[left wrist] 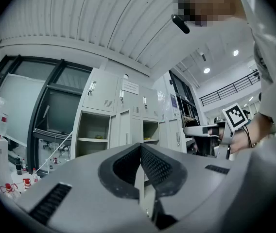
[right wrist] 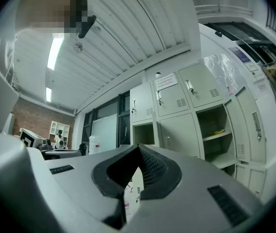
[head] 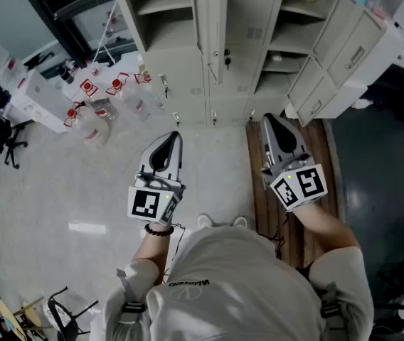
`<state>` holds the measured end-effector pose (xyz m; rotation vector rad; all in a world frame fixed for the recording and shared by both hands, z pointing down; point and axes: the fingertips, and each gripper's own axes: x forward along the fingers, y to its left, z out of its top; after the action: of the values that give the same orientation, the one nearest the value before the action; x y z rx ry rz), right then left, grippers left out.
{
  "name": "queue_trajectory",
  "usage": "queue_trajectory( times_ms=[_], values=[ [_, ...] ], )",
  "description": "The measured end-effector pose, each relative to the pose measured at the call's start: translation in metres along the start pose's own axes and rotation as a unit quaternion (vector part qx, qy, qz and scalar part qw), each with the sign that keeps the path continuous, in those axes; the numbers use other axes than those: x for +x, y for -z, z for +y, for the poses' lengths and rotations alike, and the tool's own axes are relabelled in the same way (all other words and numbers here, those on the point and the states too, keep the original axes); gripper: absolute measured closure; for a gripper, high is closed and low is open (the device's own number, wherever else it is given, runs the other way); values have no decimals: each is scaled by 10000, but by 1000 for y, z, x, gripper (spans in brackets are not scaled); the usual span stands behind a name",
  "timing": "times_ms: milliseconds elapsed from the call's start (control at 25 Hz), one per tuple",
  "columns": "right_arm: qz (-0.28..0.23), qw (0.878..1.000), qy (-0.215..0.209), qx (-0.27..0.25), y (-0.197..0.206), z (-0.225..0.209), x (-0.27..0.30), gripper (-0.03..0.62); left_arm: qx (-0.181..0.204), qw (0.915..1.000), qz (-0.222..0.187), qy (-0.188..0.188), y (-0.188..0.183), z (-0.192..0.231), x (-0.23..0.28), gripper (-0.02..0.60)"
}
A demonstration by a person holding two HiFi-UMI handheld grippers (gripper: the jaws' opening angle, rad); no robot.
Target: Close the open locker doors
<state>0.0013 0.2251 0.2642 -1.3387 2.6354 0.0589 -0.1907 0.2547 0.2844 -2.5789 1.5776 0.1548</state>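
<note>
While no door is being touched yet, a person is standing on the floor and facing a bank of pale lockers [head: 188, 84] at twelve o'clock, seen steeply from above. The person is holding the left hand-held gripper [head: 174, 139] at eleven o'clock and the right hand-held gripper [head: 269, 123] at one o'clock. Both are pointing toward the lockers and are well apart from them. Each gripper view is showing its jaws pressed together, with nothing pinched between them.

A narrow door [head: 214, 27] is standing out edge-on at twelve o'clock, just beside an open compartment [head: 161, 6] at eleven o'clock. At one to two o'clock, more doors [head: 350, 45] are hanging swung wide, to the right of bare shelves [head: 294, 20]. Bottles [head: 92, 94] with red markings are sitting on the floor at ten o'clock, clear of the path to the lockers.

The step in hand appears to be the approach, with the closing not begun. The next move likely calls for stepping in toward twelve o'clock, laying a closed gripper tip against the outer face of the nearest door, and pushing it round to its frame. Pushing near the free edge should be easiest, and the key side of the door may catch the tip.
</note>
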Motion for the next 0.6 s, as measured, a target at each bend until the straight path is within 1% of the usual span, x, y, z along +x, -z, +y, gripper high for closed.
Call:
queue_trajectory(
  times_ms=[280, 600],
  values=[
    [18, 10000, -45, 63, 5, 14, 15, 585, -76, 9999, 14, 131, 7, 11, -3, 577],
    [52, 9999, 133, -51, 15, 19, 35, 583, -115, 9992, 47, 375, 20, 22, 2, 577]
  ],
)
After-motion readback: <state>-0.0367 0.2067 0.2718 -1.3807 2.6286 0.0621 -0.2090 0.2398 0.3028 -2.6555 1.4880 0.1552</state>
